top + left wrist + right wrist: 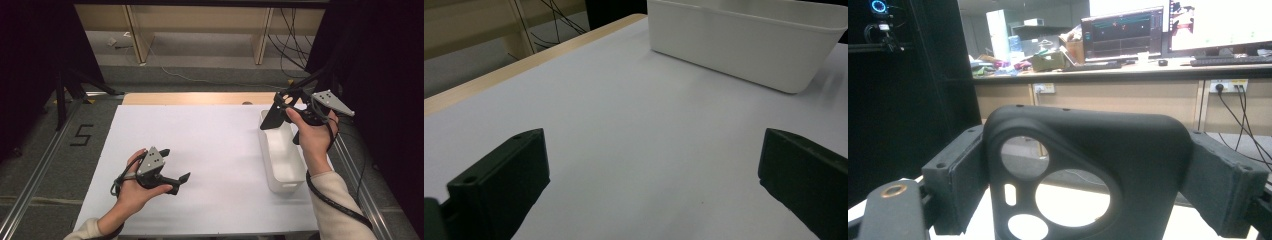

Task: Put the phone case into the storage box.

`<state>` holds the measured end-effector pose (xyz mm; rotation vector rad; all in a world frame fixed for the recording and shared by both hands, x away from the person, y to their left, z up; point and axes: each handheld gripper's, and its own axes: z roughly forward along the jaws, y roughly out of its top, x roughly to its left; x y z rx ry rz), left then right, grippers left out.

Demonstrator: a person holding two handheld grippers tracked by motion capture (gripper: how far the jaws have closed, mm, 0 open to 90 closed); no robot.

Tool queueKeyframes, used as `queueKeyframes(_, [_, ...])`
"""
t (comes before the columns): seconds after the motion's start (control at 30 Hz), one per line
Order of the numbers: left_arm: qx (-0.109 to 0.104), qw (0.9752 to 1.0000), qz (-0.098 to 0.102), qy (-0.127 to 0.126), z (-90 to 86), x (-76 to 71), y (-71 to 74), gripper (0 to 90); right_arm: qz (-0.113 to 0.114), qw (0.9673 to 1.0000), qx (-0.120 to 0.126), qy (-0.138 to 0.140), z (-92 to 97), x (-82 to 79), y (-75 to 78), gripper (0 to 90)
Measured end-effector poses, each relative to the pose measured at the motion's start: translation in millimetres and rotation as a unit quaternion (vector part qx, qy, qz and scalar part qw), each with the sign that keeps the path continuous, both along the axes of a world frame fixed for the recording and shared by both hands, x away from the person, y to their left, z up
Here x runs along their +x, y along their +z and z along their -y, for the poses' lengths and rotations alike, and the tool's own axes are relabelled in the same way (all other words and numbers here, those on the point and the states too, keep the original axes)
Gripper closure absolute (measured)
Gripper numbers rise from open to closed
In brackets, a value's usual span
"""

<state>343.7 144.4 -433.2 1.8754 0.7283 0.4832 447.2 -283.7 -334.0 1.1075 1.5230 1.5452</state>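
The right hand-held gripper [278, 113] clamps a black phone case [1088, 175] upright above the far end of the white bin [280, 165], probably to drop it in, while the left hand-held gripper [175, 167] waits wide open and empty on the counter [210, 145] left of that bin.

A white rectangular plastic bin [283, 165] sits on the white table sheet [210, 150], well right of the left gripper [176, 170]; the right gripper [280, 107], above the bin's far end, clamps a black flat plastic phone case [1088, 170].
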Motion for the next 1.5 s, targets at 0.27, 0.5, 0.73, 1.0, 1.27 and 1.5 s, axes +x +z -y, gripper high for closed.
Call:
queueKeyframes(0.27, [0.0,1.0,0.0,0.0,0.0,0.0,-0.1,0.0,0.0,1.0,0.001,-0.003,2.1,0.8,-0.5,15.0])
queueKeyframes(0.5, [0.0,1.0,0.0,0.001,-0.1,0.2,-0.1,0.0,-0.002,1.0,0.0,-0.007,4.8,1.3,-0.6,15.0])
queueKeyframes(0.73, [0.0,1.0,-0.001,0.0,-0.1,0.2,-0.2,0.0,-0.002,0.9999,-0.002,-0.01,5.8,2.3,-1.8,15.0])
queueKeyframes(1.0, [0.0,1.0,-0.001,0.001,0.0,0.3,-0.3,0.0,-0.003,0.9999,-0.002,-0.014,8.0,2.8,-2.4,15.0])
queueKeyframes(1.27, [0.001,1.0,0.0,0.0,-0.2,0.5,-0.3,0.0,-0.005,0.9999,-0.003,-0.016,9.5,3.5,-3.2,15.0])
queueKeyframes(1.5, [-0.001,1.0,-0.001,0.0,0.2,0.4,-0.4,0.0,-0.005,0.9998,-0.006,-0.02,11.0,4.1,-3.7,15.0])
